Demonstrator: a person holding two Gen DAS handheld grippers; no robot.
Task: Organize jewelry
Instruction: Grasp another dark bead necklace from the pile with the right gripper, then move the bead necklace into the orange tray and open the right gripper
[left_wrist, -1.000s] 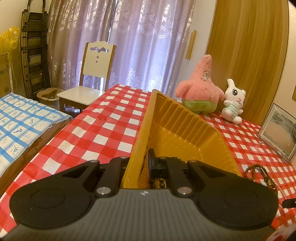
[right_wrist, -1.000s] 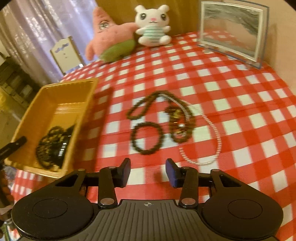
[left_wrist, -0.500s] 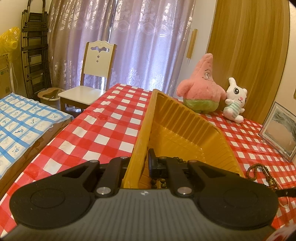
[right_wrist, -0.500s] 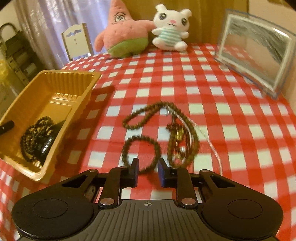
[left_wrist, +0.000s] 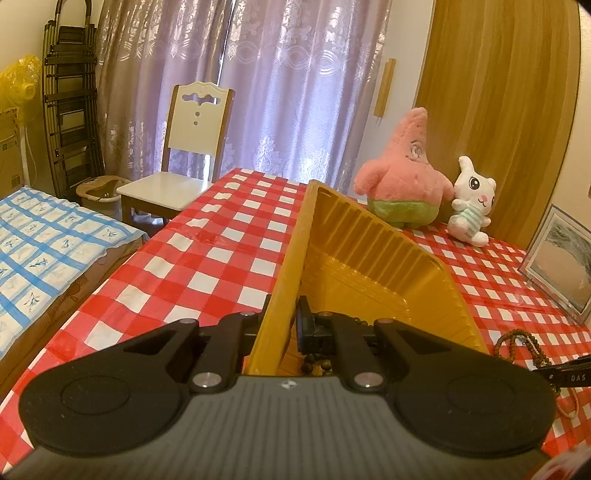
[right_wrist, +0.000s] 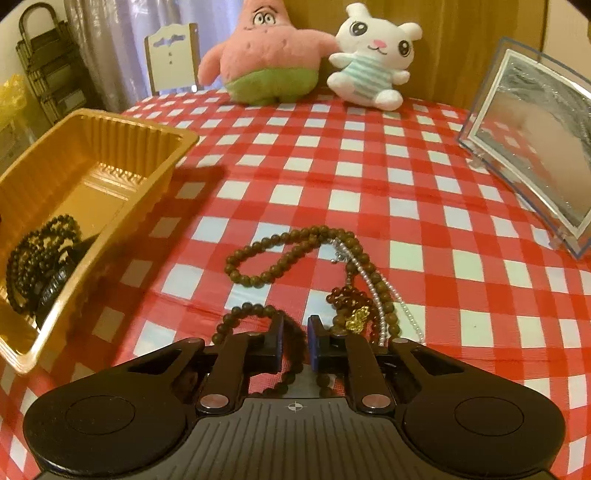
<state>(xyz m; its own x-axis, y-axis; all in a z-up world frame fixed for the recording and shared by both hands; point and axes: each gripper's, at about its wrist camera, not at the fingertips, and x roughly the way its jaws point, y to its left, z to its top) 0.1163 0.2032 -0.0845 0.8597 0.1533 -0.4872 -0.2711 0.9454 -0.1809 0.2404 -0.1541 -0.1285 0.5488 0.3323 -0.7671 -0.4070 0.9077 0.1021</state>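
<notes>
My left gripper (left_wrist: 284, 317) is shut on the near wall of the yellow tray (left_wrist: 369, 254), which stands on the checked tablecloth. Dark bead strings (right_wrist: 40, 251) lie in the tray (right_wrist: 92, 162). My right gripper (right_wrist: 294, 341) is low over the table, its fingers narrowed around one side of a small brown bead bracelet (right_wrist: 251, 314). I cannot tell whether the pads touch it. Beyond it lie a long brown bead necklace (right_wrist: 280, 254), a white pearl strand (right_wrist: 376, 288) and a red bead piece with a gold charm (right_wrist: 354, 306). The necklace also shows in the left wrist view (left_wrist: 517, 343).
A pink star plush (right_wrist: 266, 55) and a white rabbit plush (right_wrist: 373, 62) sit at the table's far side. A clear picture frame (right_wrist: 532, 155) stands at the right. A white chair (left_wrist: 184, 162) and a blue-checked bed (left_wrist: 44, 251) are left of the table.
My right gripper moved forward and down over the small bracelet and its fingers narrowed from wide open. My left gripper stayed shut on the tray wall.
</notes>
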